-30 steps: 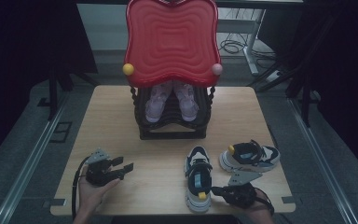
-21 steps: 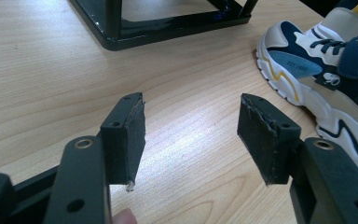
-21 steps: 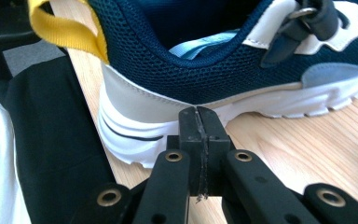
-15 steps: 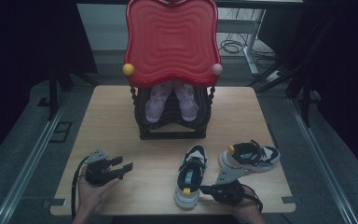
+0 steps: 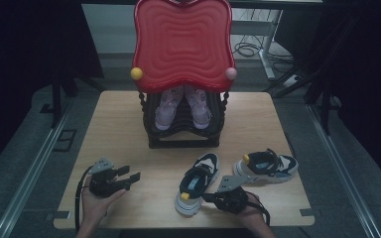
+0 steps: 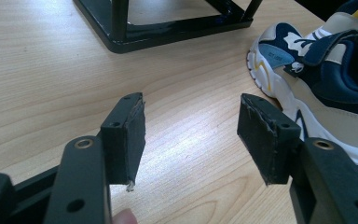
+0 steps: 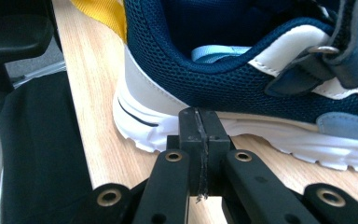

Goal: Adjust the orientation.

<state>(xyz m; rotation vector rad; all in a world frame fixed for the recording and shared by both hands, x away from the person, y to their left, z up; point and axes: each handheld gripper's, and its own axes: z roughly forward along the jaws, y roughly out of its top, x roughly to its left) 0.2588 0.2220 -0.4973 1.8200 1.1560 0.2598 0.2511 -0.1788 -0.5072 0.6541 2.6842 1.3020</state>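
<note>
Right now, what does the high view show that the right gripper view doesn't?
High view alone: the red chair-like rack with pinkish shoes under it, a second sneaker, and the open left tool. Right gripper view alone: its shut pads against the white sole, up close. Both share the near sneaker, the right tool and the wooden table.

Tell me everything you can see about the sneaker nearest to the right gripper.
The sneaker is navy mesh with white and beige panels, a strap, a yellow heel tab and a thick white sole. It stands upright on the wooden table, heel toward the person. The right gripper, jaws shut, meets its sole near the heel.
</note>
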